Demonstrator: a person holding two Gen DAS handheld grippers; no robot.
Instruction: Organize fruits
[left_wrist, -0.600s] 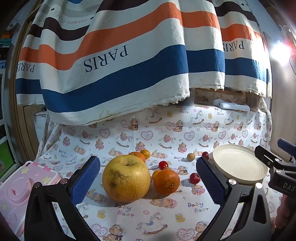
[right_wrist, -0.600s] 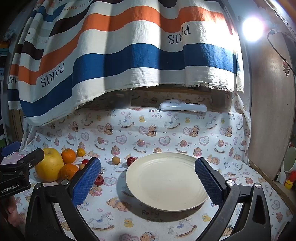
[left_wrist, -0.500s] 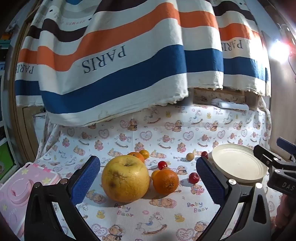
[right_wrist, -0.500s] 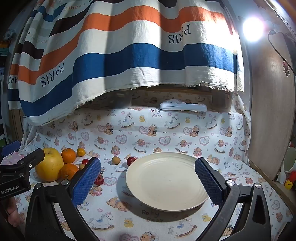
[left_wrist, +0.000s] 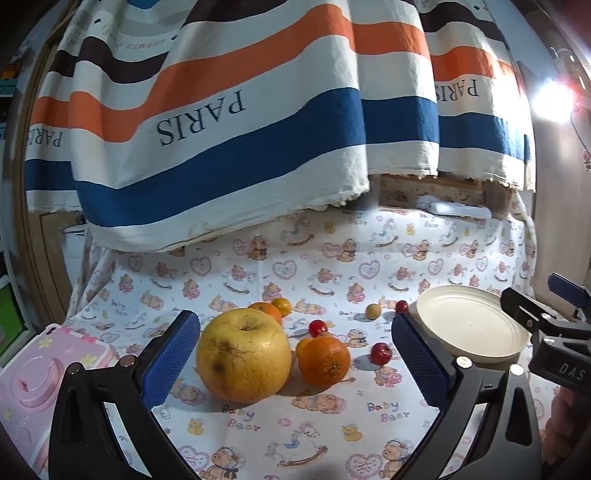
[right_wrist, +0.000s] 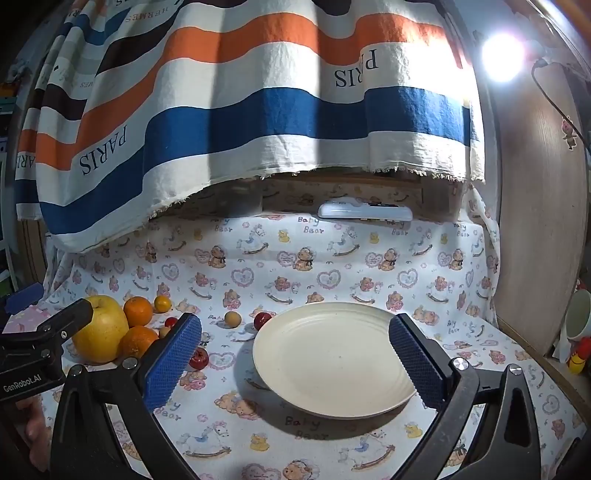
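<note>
A large yellow apple (left_wrist: 243, 356) rests on the bear-print cloth just ahead of my left gripper (left_wrist: 294, 332), which is open with nothing between its blue pads. An orange (left_wrist: 324, 360) touches the apple's right side. Two smaller oranges (left_wrist: 271, 309) sit behind it. Small red fruits (left_wrist: 381, 352) and a tan one (left_wrist: 373, 311) lie scattered towards the cream plate (left_wrist: 469, 325). My right gripper (right_wrist: 294, 325) is open above the near side of the bare plate (right_wrist: 332, 354). From there the fruit cluster (right_wrist: 101, 328) is at the left.
A striped PARIS towel (left_wrist: 229, 122) hangs low over the back of the table. A pink box (left_wrist: 37, 369) lies at the left edge. A white device (right_wrist: 364, 212) sits at the back. A wooden panel and a mug (right_wrist: 578, 314) stand at the right.
The fruit and plate sit slightly further left in the left wrist view. The right wrist view is unchanged. Both grippers stay open.
</note>
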